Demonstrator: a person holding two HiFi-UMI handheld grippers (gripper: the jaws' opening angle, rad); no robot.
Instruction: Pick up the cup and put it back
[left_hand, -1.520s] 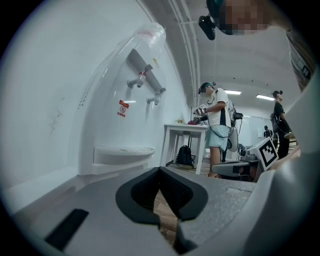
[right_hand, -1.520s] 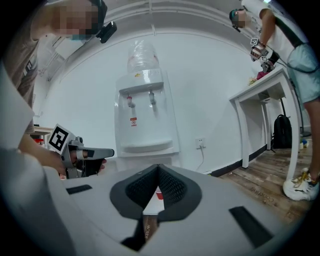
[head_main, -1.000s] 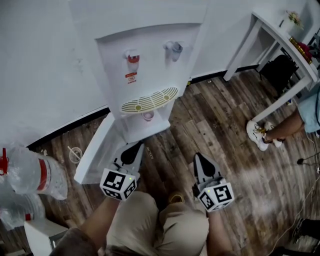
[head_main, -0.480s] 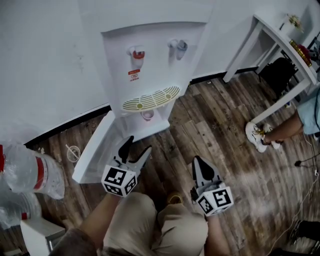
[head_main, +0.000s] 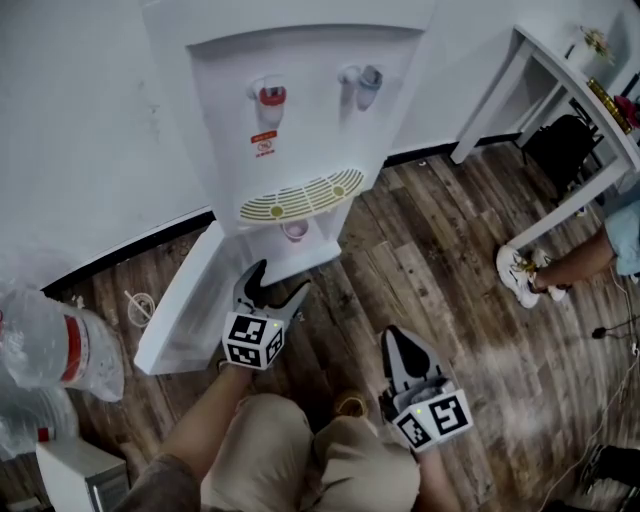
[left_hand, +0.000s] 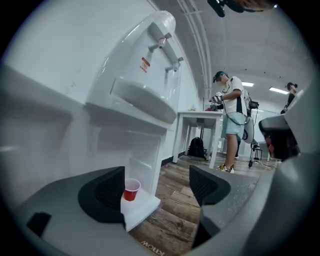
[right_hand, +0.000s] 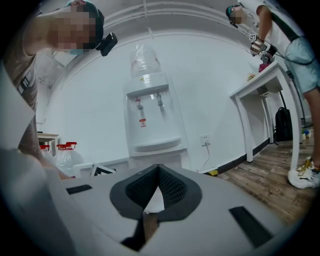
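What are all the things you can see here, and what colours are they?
water dispenser: one, white, against the wall
cup: one, red, on the dispenser's low shelf
cabinet door: one, white, swung open at the dispenser's foot
water bottles: at least two, clear with red, on the floor at left
table: one, white, at right
backpack: one, black, under the table
shoe: one, white, on another person's foot at right
floor: brown wood
left gripper: one, grey, jaws opening with nothing between them, pointing at the cup
right gripper: one, grey, shut and empty, over the floor
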